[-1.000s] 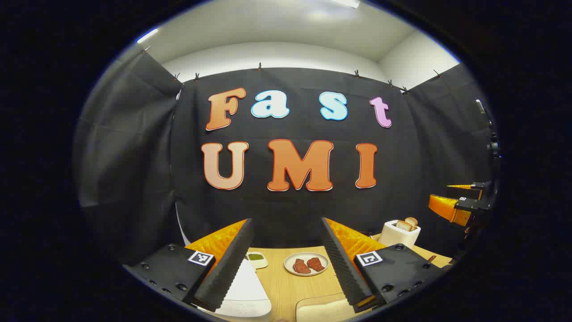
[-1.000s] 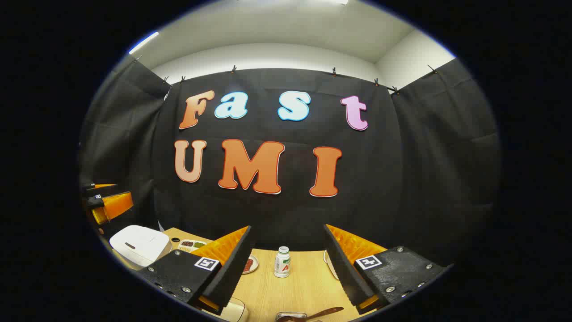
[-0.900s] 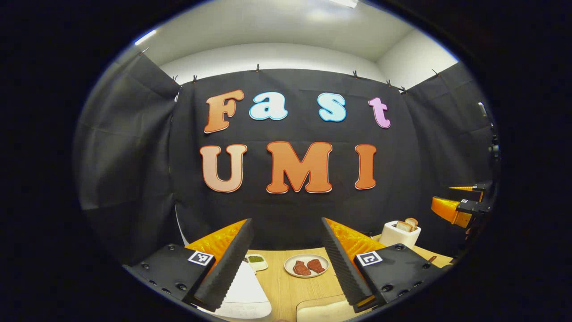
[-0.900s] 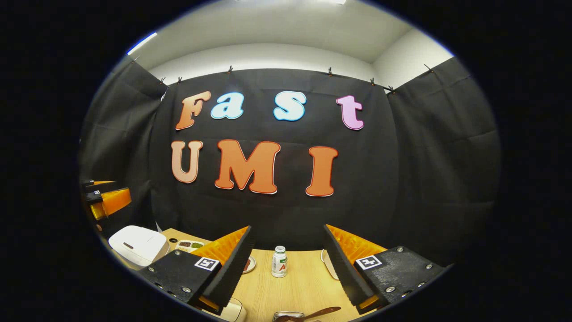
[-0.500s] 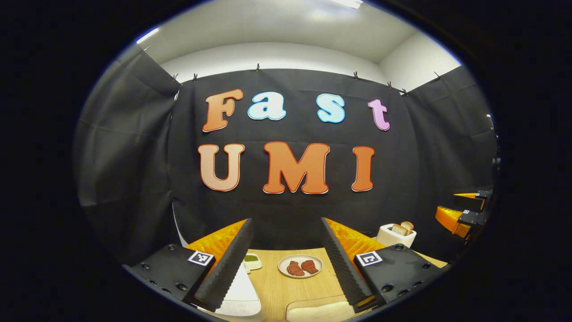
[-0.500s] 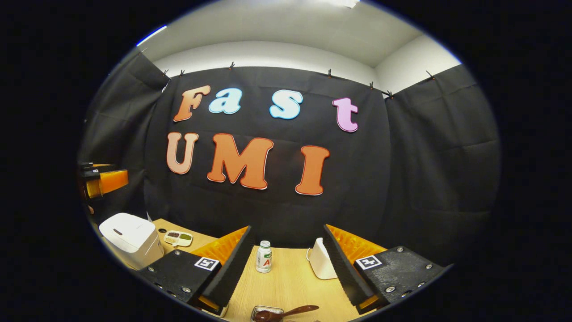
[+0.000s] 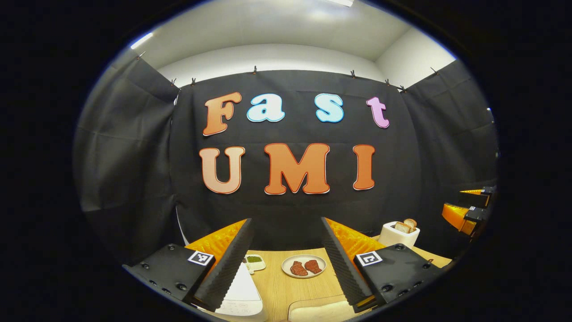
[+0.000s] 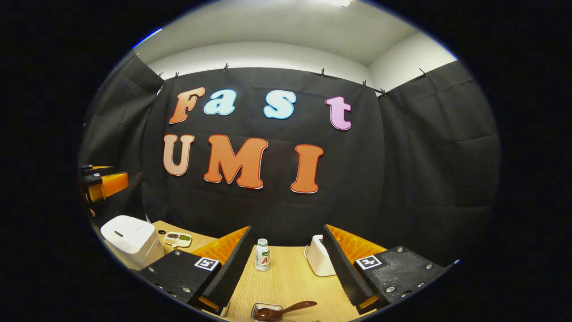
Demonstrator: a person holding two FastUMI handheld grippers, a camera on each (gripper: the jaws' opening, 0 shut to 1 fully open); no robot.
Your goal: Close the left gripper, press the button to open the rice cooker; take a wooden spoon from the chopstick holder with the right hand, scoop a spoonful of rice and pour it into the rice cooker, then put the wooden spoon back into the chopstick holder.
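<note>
Since a second ago, the right gripper (image 8: 286,268) has swung rightward, so the white toaster (image 8: 318,261) now sits between its spread, empty fingers. Its ribbed black pads (image 8: 232,268) frame a small bottle (image 8: 262,255) on the pale wooden table (image 8: 290,281). Low in the right gripper view, the dark wooden spoon (image 8: 286,309) lies nearly level in the metal chopstick holder (image 8: 267,312), handle pointing right. The rounded white rice cooker (image 8: 129,239) stands closed at far left. The left gripper (image 7: 286,264) hangs spread above a plate (image 7: 304,266).
</note>
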